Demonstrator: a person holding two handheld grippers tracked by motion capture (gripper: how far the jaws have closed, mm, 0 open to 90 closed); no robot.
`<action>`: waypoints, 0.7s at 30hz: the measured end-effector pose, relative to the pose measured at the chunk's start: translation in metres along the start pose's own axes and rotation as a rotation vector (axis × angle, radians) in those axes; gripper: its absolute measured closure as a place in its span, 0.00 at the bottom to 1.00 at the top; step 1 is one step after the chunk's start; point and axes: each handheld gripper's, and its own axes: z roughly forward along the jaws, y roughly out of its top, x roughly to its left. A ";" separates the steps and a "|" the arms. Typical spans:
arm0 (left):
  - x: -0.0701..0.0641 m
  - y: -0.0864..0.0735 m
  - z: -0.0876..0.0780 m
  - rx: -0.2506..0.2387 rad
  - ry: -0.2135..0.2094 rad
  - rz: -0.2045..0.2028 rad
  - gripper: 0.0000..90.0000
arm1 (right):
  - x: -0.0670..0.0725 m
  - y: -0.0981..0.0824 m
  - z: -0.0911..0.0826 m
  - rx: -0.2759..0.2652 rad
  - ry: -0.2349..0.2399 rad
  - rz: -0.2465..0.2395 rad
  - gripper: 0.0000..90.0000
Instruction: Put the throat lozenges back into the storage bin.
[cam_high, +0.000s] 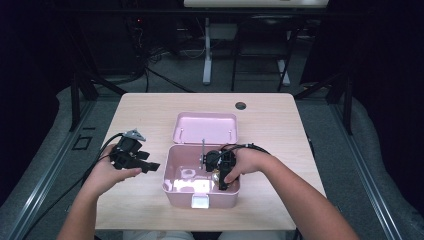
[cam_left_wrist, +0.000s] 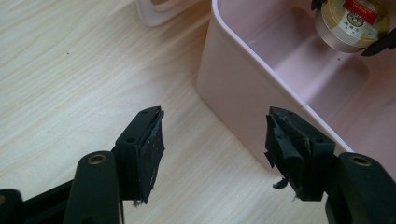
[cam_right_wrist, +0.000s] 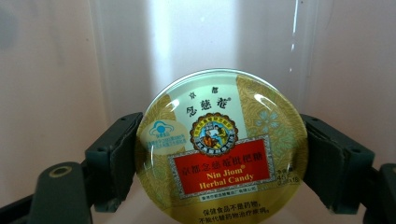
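Pink box (cam_high: 172, 192), one candy tin (cam_right_wrist: 222, 149) in right claw (cam_right_wrist: 219, 163); left claw (cam_left_wrist: 215, 154) wide.

The candy tin (cam_right_wrist: 222, 151) is gold with a fine leaf pattern, a white panel up top, a pale blue flower at one side and a red band lettered in gold. The box (cam_high: 200, 197) and its lid (cam_high: 206, 127) are pale pink. The worktop (cam_high: 150, 112) is light wood grain, and both hand-held grippers are black.
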 end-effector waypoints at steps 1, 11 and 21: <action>0.000 0.000 0.000 0.000 -0.001 -0.001 0.41 | 0.000 0.000 0.001 -0.002 0.000 -0.005 0.22; 0.000 0.000 0.000 0.000 -0.003 -0.001 0.41 | 0.001 -0.001 0.008 -0.005 0.015 -0.010 0.22; 0.000 0.000 0.001 0.004 -0.002 0.003 0.41 | -0.001 -0.001 0.009 -0.004 0.026 0.009 0.22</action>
